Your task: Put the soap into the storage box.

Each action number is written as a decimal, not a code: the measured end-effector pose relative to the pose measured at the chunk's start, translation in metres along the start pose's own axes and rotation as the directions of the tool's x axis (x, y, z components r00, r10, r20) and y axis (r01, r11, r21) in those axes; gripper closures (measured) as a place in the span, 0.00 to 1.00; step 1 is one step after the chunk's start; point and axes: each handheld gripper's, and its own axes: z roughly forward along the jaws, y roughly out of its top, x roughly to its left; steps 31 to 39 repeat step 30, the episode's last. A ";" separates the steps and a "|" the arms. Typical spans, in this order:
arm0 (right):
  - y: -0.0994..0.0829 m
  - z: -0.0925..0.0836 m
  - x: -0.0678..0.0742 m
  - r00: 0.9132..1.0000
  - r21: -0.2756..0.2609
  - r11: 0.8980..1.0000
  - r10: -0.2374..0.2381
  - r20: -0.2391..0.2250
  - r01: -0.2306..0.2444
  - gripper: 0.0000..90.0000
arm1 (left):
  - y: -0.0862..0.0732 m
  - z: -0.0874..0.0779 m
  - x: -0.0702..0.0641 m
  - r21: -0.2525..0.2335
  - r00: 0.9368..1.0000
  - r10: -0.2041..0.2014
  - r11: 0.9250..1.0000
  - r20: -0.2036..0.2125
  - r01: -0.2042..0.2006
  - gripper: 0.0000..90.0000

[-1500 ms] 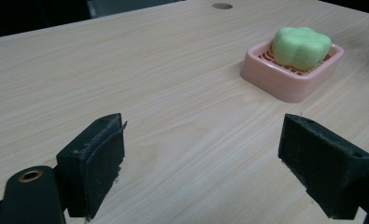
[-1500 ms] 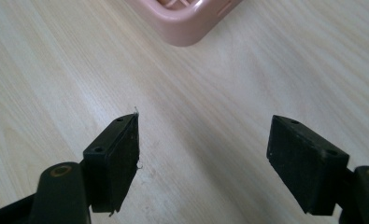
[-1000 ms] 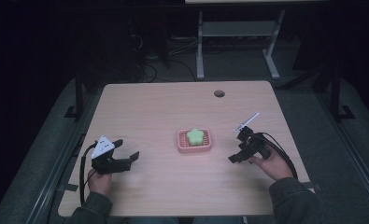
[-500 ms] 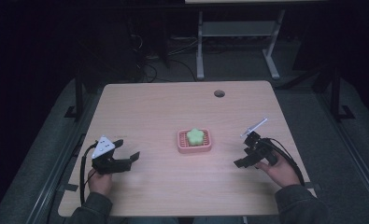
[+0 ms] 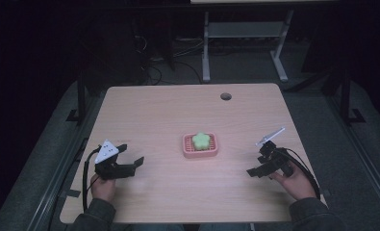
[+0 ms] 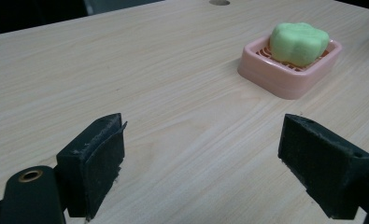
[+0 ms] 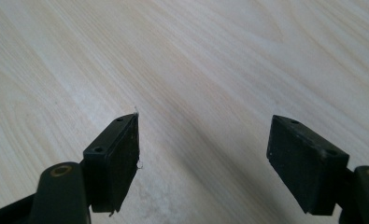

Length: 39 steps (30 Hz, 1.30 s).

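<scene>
Right hand-held gripper (image 5: 260,169) has drawn back from squarish soap dish (image 5: 200,145)

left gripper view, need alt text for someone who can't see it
A green flower-shaped soap sits in a pink soap dish on a light wooden table, at the upper right. The left gripper rises from the bottom edge, its two black jaws wide apart with bare table between them.
</scene>
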 end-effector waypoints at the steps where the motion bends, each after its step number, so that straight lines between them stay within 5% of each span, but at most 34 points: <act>1: -0.002 -0.001 0.000 1.000 -0.004 1.000 0.002 0.002 -0.002 0.28 | 0.000 0.000 0.000 0.002 1.000 0.003 1.000 0.000 -0.003 0.16; 30: -0.041 -0.009 0.011 0.999 -0.082 0.996 0.038 0.038 -0.035 0.27 | 0.000 0.004 -0.003 0.022 1.000 0.027 0.999 0.010 -0.027 0.16; 39: -0.041 -0.009 0.011 0.999 -0.082 0.996 0.038 0.038 -0.035 0.27 | 0.000 0.004 -0.003 0.022 1.000 0.027 0.999 0.010 -0.027 0.16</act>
